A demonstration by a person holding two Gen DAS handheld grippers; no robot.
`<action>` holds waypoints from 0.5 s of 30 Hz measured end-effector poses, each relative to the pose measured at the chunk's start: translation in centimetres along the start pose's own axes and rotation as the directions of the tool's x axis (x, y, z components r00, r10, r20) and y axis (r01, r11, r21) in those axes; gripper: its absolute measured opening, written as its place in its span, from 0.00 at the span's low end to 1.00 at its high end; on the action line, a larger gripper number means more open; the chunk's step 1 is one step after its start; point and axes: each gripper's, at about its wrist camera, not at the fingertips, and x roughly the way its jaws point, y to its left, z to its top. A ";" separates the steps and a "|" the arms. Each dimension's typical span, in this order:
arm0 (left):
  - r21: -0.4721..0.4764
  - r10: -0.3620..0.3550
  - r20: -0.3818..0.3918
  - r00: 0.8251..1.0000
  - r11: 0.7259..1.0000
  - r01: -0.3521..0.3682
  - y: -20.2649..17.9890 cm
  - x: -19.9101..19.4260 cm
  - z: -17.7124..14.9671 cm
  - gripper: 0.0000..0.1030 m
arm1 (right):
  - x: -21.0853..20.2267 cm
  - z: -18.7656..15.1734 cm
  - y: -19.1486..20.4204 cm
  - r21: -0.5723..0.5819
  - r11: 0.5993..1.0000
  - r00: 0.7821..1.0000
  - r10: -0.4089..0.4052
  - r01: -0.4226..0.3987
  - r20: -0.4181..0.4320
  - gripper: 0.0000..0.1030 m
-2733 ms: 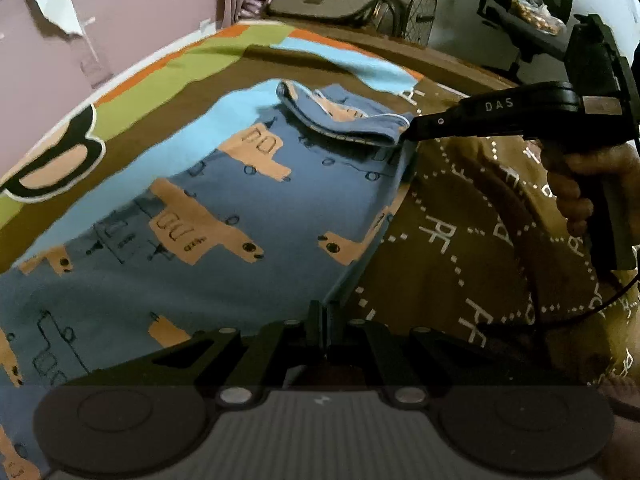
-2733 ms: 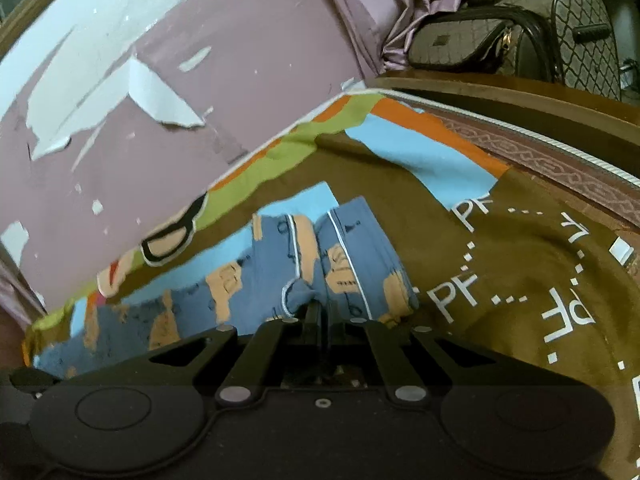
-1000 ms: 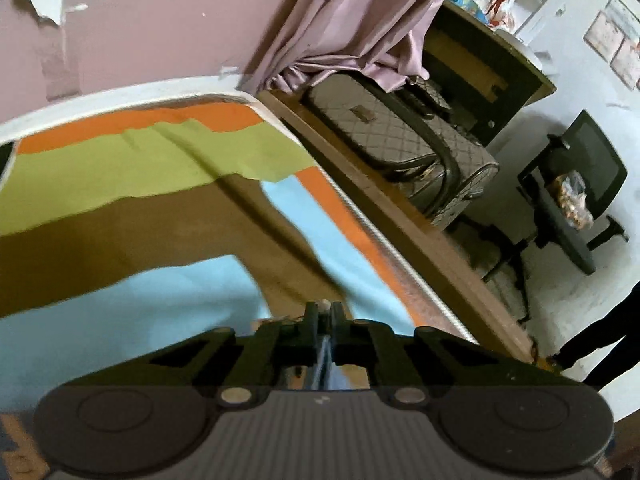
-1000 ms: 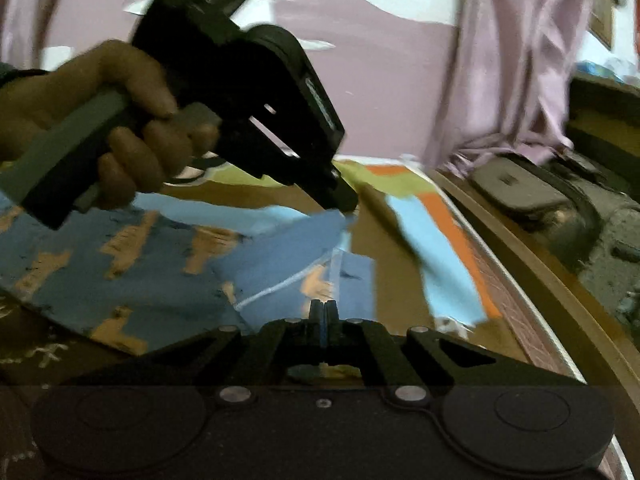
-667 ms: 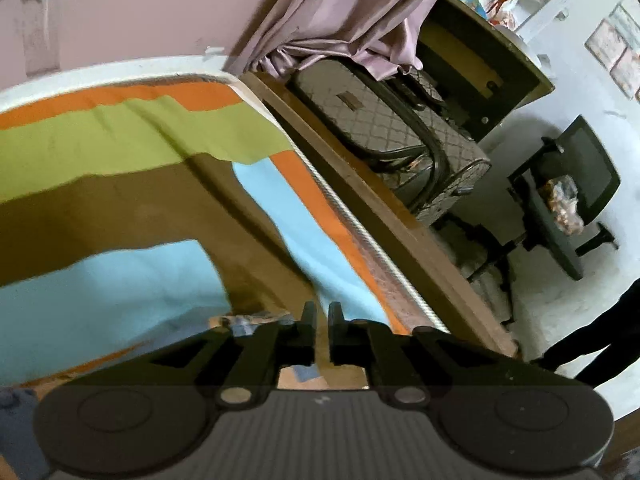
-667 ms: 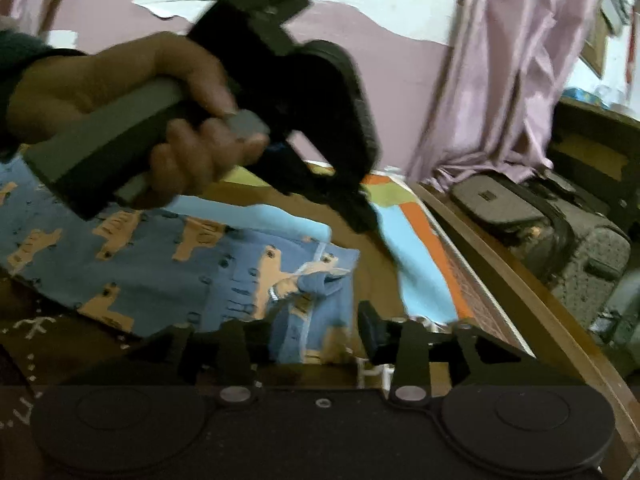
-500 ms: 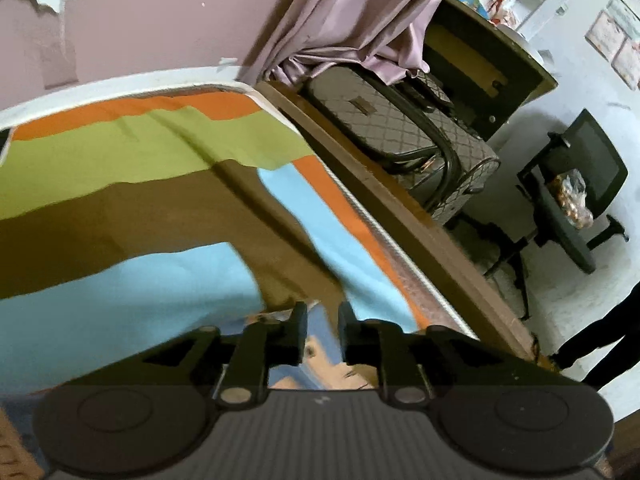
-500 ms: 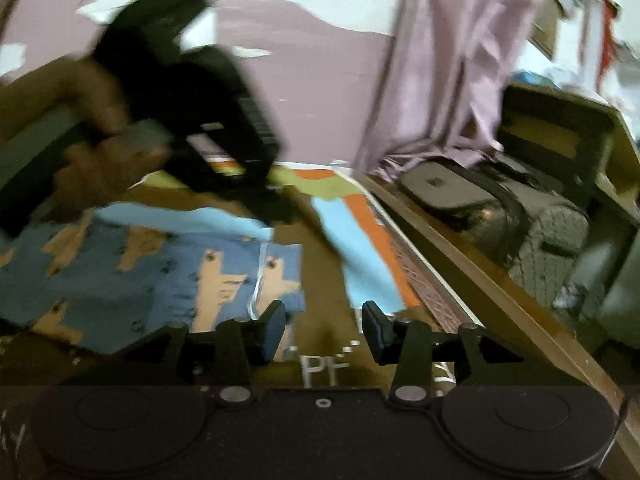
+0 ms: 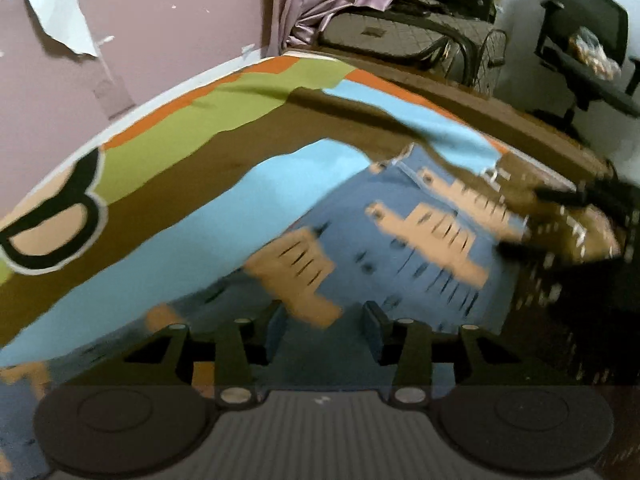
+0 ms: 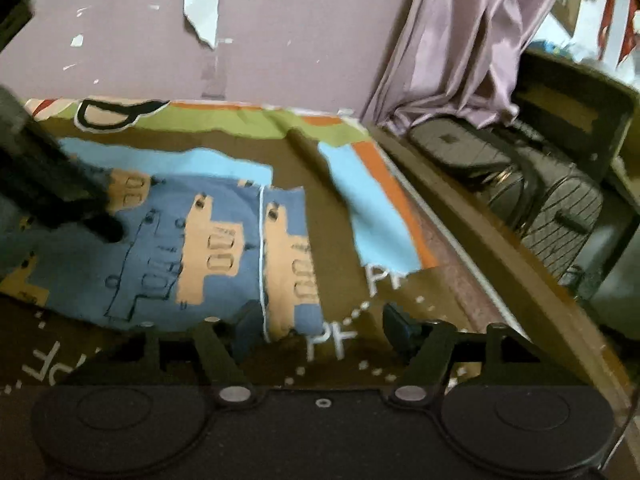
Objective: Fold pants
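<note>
On bedspread, blue pants flat, both grippers' jaws apart, empty.

Left gripper spread, empty, over blue pants (blurred) on striped bedspread.

Patterned bedspread w/ blue pants on top

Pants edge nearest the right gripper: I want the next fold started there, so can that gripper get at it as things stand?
Probably yes. The right gripper is open with the pants edge just ahead between its fingers; nothing lies between, and the left gripper is off at the far side.
</note>
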 end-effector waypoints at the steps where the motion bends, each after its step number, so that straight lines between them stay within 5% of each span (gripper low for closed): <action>1: -0.001 0.011 -0.009 1.000 1.000 -0.011 0.5 -0.5 -0.3 0.51 | -0.2 0.2 0.1 -0.003 1.000 1.000 -0.005 0.005 0.009 0.69; 6: -0.072 0.041 -0.041 0.998 0.996 -0.044 4.3 -4.1 -3.0 0.57 | -1.1 1.4 1.6 -0.010 1.000 0.997 0.023 -0.023 0.076 0.79; 11: -0.126 0.137 -0.068 0.988 0.981 -0.145 8.9 -8.1 -6.3 0.67 | -0.8 3.8 5.6 -0.091 0.969 0.961 0.242 -0.231 0.134 0.91; 15: -0.218 0.195 -0.142 0.970 0.950 -0.223 13.3 -9.8 -9.1 0.68 | 0.8 5.0 9.8 -0.200 0.921 0.934 0.353 -0.334 0.062 0.94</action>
